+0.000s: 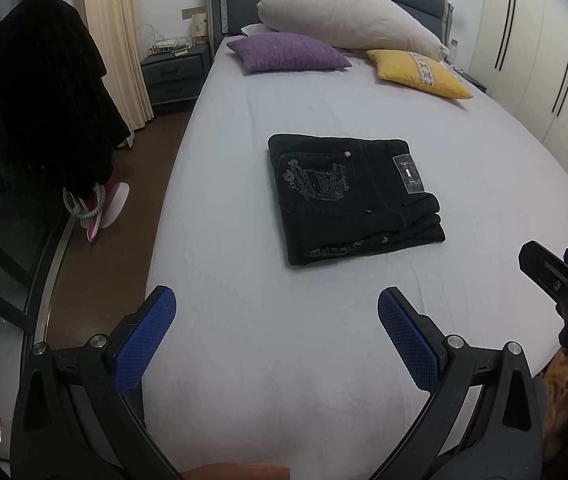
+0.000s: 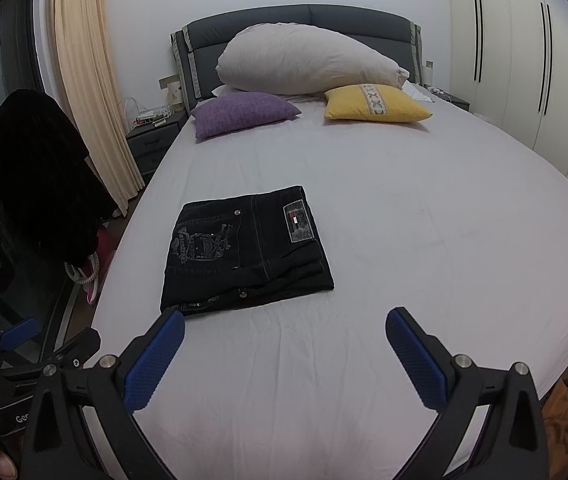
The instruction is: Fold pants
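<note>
Black pants (image 1: 351, 196) lie folded into a compact rectangle in the middle of the bed (image 1: 284, 360), back pocket embroidery and a grey label facing up. The right wrist view shows the same pants (image 2: 246, 246) left of centre on the bed (image 2: 443, 240). My left gripper (image 1: 276, 300) hovers above the sheet on the near side of the pants, open and holding nothing. My right gripper (image 2: 284, 322) is also open and empty, its left fingertip close to the pants' near corner. The right gripper's fingers (image 1: 543, 268) show at the right edge of the left wrist view.
A long beige pillow (image 2: 307, 62), a purple cushion (image 2: 244, 114) and a yellow cushion (image 2: 375, 104) lie at the headboard. A nightstand (image 1: 174, 70) and dark clothes on a chair (image 1: 48, 92) stand left of the bed. White wardrobe doors (image 2: 523, 60) line the right wall.
</note>
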{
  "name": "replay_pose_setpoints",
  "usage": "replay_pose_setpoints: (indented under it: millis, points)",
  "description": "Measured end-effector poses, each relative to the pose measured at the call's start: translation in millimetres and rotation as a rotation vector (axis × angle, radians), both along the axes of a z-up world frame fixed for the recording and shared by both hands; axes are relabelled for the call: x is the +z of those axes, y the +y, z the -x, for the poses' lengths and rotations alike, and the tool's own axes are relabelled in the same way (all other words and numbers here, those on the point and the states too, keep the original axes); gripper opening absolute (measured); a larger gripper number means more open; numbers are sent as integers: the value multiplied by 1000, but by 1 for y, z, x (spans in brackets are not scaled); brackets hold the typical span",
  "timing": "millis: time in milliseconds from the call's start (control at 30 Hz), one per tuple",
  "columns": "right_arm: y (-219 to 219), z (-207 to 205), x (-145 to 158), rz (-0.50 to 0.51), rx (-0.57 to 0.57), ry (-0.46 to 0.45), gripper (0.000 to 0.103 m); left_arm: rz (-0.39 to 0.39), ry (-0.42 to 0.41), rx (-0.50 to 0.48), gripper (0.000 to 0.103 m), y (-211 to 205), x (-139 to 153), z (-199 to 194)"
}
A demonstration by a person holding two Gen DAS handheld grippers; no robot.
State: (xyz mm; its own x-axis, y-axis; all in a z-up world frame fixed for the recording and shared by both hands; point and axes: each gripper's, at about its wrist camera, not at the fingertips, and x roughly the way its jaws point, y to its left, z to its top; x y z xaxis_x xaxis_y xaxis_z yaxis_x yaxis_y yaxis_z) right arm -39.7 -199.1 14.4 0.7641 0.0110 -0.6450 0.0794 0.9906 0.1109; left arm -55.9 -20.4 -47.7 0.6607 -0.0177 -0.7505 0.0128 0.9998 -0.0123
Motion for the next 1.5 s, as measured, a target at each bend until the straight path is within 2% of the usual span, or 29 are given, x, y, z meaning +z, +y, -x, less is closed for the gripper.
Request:
replay_pose_setpoints:
  millis: [1500]
  points:
    - [-3, 2, -7, 6, 19, 11, 103, 4, 12, 3, 103, 1, -4, 0]
